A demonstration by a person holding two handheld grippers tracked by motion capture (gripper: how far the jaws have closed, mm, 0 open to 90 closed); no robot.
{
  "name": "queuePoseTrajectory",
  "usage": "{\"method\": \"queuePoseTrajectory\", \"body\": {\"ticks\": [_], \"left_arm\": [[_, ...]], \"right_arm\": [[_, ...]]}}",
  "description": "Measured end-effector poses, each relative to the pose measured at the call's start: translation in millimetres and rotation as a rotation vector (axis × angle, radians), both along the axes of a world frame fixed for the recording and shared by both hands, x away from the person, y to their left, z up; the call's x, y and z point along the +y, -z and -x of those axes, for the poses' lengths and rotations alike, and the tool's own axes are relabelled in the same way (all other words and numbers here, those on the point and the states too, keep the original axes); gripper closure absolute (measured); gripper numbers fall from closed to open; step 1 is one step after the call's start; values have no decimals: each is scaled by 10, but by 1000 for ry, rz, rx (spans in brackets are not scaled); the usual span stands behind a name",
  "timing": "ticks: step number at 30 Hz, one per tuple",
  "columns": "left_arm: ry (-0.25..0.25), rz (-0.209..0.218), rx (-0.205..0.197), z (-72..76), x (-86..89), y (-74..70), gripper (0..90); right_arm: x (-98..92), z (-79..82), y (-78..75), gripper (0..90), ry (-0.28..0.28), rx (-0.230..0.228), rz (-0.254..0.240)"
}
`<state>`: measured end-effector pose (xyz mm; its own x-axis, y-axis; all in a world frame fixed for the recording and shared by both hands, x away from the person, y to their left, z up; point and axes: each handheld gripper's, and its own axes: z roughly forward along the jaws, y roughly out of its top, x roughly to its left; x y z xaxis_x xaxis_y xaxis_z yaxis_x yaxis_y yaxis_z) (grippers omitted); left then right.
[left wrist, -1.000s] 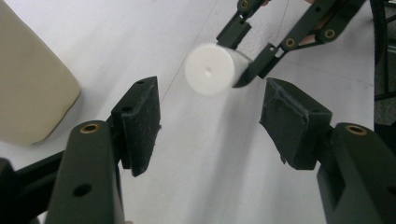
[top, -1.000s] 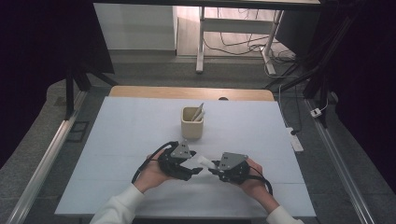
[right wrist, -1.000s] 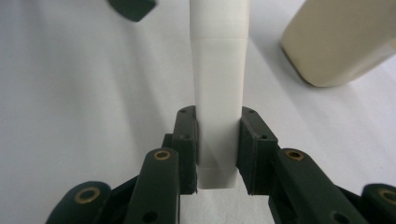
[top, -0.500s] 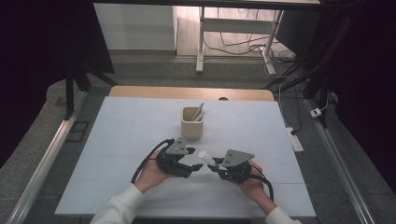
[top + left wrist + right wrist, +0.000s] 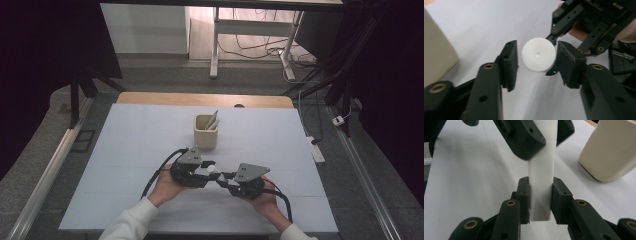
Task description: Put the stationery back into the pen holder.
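Note:
A white tube [image 5: 541,170] lies level just above the table, and my right gripper [image 5: 541,195] is shut on its near end. Its round far end [image 5: 538,54] sits between the pads of my left gripper [image 5: 536,53]. Those jaws have just been closing; a thin gap still shows at the left pad [image 5: 511,62], so they stand open around the tube. In the high view the left gripper [image 5: 207,167] and right gripper [image 5: 225,176] meet tip to tip at the front middle of the table.
A cream cup [image 5: 205,132] with pens [image 5: 213,120] in it stands just behind the grippers, close to the left gripper's side [image 5: 436,50]. The pale blue table top [image 5: 125,150] spreads wide on both sides. Cables trail back from both grippers.
Both hands have stayed almost where they were. Less of the white tube shows between the grippers than a second ago.

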<state>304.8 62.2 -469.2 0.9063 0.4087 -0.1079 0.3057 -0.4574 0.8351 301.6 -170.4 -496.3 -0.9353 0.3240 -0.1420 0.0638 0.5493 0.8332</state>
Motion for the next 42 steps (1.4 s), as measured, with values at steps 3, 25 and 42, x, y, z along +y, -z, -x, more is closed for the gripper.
{"method": "queuePoseTrajectory", "body": {"ticks": [3, 25, 42], "left_arm": [[9, 0, 14, -6, -7, 8, 588], [6, -7, 16, 21, 18, -56, 657], [-57, 7, -22, 37, 207, -172, 656]], "right_arm": [[4, 1, 11, 699, -2, -2, 9], [-22, -25, 46, 601, 11, 27, -1], [-427, -95, -14, 412, 175, 89, -79]]}}
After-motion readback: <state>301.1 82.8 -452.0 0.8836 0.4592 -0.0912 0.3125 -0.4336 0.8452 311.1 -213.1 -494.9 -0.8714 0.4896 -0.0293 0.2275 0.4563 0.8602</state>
